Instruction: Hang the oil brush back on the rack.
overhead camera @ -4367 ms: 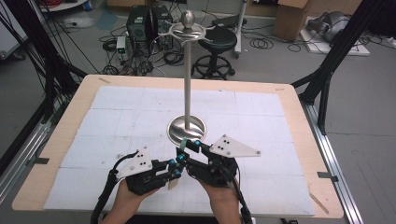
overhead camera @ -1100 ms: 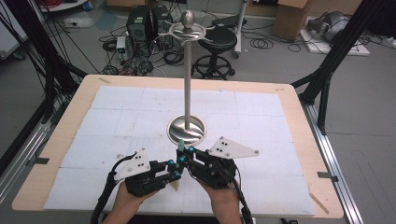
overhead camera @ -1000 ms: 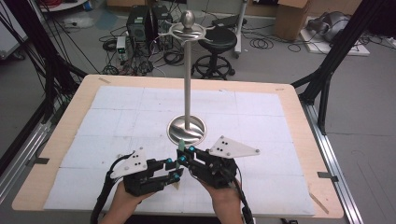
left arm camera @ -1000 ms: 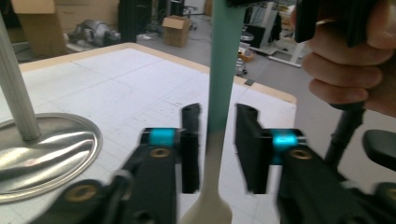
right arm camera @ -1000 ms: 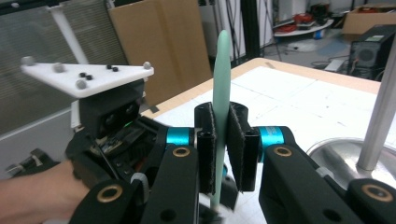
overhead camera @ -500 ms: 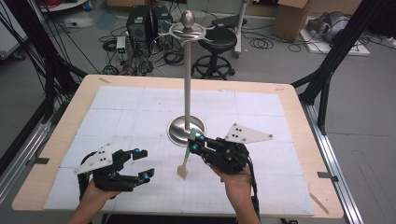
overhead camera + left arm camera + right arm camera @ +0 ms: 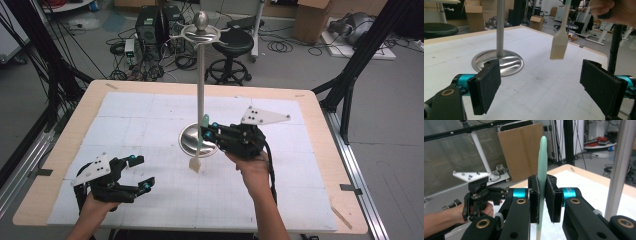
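the right gripper (image 7: 206, 133) sits above the middle of the worktop (image 7: 125, 107), just beside the pole of the metal stand (image 7: 200, 85), and its jaws are clenched on a pastry brush (image 7: 198, 146). in the right gripper view the pale green handle of that pastry brush (image 7: 541, 167) runs upright between the two black pads (image 7: 551, 200), pinched on both sides, with its tip rising above them and the lower shaft turning cream below. in the high view the brush hangs down from the jaws with its cream bristle head lowest, clear of the white gridded mat (image 7: 280, 185) and in front of the stand's round shiny base (image 7: 187, 142). whether the bristles touch the base rim cannot be told from there; in the left gripper view the brush head (image 7: 559, 46) hangs in the air above the mat, apart from the base (image 7: 506, 62).

the left gripper (image 7: 136, 172) is near the front left corner of the worktop, held low by the person's left hand (image 7: 95, 205), well apart from the brush. its jaws are spread wide with nothing between them, and in the left gripper view the two black pads (image 7: 487, 85) stand far apart over bare mat.

the stand's pole rises from the base to a ring and knob at its top (image 7: 200, 21). a cardboard box (image 7: 520, 150) stands beyond the table in the right gripper view.
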The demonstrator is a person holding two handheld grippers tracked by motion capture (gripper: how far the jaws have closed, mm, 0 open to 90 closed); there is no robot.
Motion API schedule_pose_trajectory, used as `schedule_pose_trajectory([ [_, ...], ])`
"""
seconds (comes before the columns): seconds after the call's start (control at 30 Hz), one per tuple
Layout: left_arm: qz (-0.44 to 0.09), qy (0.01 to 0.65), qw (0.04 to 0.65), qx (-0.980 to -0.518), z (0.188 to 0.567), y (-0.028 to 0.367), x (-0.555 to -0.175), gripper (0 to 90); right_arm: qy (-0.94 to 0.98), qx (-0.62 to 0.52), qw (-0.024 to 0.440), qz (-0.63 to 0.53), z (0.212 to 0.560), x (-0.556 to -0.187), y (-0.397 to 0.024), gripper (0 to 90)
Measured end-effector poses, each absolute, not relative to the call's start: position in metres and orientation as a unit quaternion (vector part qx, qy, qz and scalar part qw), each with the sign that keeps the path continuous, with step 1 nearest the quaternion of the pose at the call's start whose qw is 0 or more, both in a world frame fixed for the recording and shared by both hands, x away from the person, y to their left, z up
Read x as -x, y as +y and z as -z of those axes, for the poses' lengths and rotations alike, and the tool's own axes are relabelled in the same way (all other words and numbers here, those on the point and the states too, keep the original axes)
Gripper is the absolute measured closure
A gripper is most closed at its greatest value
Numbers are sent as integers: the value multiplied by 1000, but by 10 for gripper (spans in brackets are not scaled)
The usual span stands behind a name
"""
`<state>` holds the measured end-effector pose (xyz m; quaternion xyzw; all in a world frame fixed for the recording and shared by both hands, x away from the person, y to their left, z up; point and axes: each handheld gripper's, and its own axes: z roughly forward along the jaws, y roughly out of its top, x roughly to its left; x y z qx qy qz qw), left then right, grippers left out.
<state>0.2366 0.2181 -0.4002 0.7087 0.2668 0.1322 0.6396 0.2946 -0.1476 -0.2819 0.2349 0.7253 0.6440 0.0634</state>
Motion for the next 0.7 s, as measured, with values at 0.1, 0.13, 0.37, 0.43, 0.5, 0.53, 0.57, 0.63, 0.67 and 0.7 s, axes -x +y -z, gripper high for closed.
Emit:
schedule_pose_trajectory([
  [0.1, -134, 270, 642, -705, 401, 223, -236, 176, 728, -219, 64, -647, 267, -305, -141, 827],
  [0.13, -135, 271, 642, -704, 401, 224, -235, 176, 728, -213, 64, -648, 262, -308, -139, 827],
  [0.37, -136, 270, 640, -706, 401, 225, -235, 178, 744, -170, 56, -644, 227, -329, -125, 827],
  [0.43, -138, 269, 638, -708, 402, 225, -235, 181, 749, -160, 52, -640, 219, -335, -122, 827],
  [0.5, -136, 269, 640, -707, 401, 225, -235, 182, 752, -151, 44, -640, 212, -341, -121, 827],
  [0.53, -136, 270, 641, -705, 401, 225, -234, 183, 753, -149, 44, -640, 209, -343, -120, 827],
  [0.57, -135, 269, 642, -705, 401, 226, -234, 183, 754, -147, 44, -638, 205, -346, -120, 827],
  [0.63, -135, 271, 643, -704, 401, 226, -234, 184, 752, -142, 42, -642, 199, -351, -121, 827],
  [0.67, -134, 271, 643, -704, 401, 227, -234, 184, 750, -143, 39, -644, 197, -354, -122, 827],
  [0.7, -134, 272, 643, -703, 401, 227, -235, 185, 750, -142, 39, -645, 194, -356, -123, 827],
])
